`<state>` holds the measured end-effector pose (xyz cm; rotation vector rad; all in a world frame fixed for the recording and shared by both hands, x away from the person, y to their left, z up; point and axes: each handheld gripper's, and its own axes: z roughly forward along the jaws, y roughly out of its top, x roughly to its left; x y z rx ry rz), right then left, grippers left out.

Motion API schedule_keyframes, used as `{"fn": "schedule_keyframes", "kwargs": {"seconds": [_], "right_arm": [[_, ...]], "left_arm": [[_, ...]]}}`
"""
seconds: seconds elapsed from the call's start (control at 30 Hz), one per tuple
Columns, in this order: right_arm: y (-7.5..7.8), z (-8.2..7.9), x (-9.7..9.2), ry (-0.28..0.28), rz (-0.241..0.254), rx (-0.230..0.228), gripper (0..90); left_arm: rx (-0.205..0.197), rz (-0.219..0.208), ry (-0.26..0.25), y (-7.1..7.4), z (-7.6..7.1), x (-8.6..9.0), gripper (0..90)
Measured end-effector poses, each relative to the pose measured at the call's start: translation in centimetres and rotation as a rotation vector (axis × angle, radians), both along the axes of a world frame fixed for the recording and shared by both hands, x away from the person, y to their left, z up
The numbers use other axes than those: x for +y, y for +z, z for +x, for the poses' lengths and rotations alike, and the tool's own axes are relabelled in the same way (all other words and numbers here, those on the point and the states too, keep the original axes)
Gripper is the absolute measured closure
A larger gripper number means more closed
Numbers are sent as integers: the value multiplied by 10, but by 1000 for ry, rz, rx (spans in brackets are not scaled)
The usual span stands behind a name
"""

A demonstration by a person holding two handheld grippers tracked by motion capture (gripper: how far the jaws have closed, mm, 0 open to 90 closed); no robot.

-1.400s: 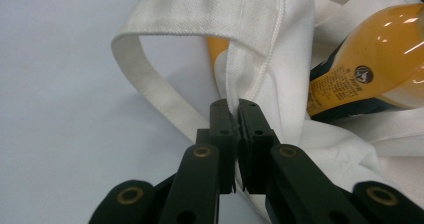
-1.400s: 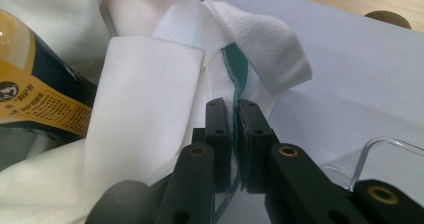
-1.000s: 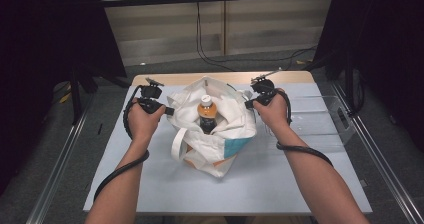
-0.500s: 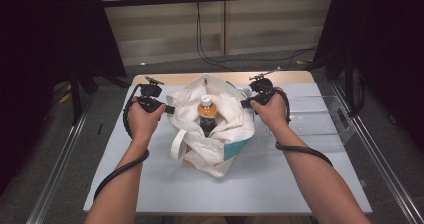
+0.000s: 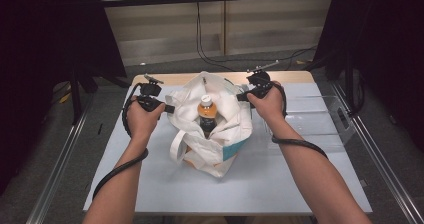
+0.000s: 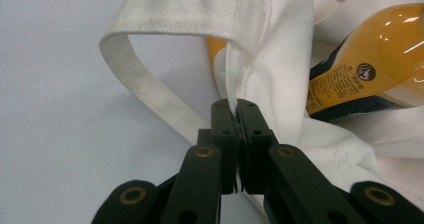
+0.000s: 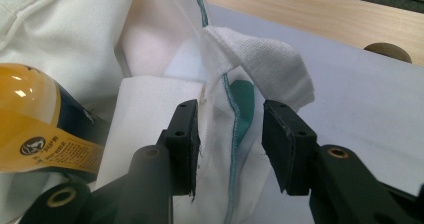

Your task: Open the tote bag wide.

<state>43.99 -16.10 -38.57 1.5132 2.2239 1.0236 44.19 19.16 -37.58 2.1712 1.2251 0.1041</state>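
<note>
A white cloth bag [image 5: 215, 134] lies open on the table with an orange drink bottle [image 5: 206, 115] inside, cap pointing away from me. My left gripper [image 5: 169, 109] is shut on the bag's left rim; in the left gripper view its jaws [image 6: 239, 111] pinch the seam next to the strap [image 6: 150, 84], with the bottle [image 6: 380, 69] beyond. My right gripper [image 5: 241, 97] is at the bag's right rim. Its jaws [image 7: 230, 129] have just been opening, and the teal-stitched rim [image 7: 235, 104] stands loose between the parted pads.
A clear plastic tray [image 5: 315, 116] sits right of the bag, behind my right wrist. The grey tabletop [image 5: 300, 184] runs to a wooden strip [image 5: 285, 77] at the far edge. Metal rails [image 5: 380, 159] flank the table, and cables hang at the back.
The right gripper's jaws have parted from the bag's right rim, and that hand shifted slightly. The left gripper kept its grip and stayed put.
</note>
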Motion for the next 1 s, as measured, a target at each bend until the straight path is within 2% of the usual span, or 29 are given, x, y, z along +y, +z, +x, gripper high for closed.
{"fn": "schedule_keyframes", "kwargs": {"seconds": [0.17,0.2,0.23,0.33,0.47,0.53,0.6,0.67,0.73,0.8,0.87,1.0], "right_arm": [[2,6,-2,-7,8,-10,518],[2,7,-3,-4,22,-3,525],[3,8,-3,-1,38,-5,540],[4,9,-3,5,36,3,588],[3,10,0,17,33,9,726],[3,10,1,30,34,12,829],[2,10,3,40,30,11,839],[3,10,5,34,24,11,843],[3,9,6,34,23,14,846],[2,9,6,35,16,14,847],[2,9,5,32,17,14,847],[1,9,6,34,7,11,849]], "left_arm": [[5,-6,-6,1,1,1,868],[7,-14,3,1,1,0,865],[9,-9,-5,1,2,1,859],[7,-9,0,1,3,0,838],[-4,-14,9,3,3,0,721],[-20,-34,15,8,4,1,680],[-52,-46,20,11,5,0,621],[-63,-46,17,13,7,-2,593],[-63,-59,21,12,10,-5,588],[-64,-55,23,9,14,-9,588],[-59,-77,32,5,17,-11,586],[-64,-67,12,-1,22,-19,604]]}}
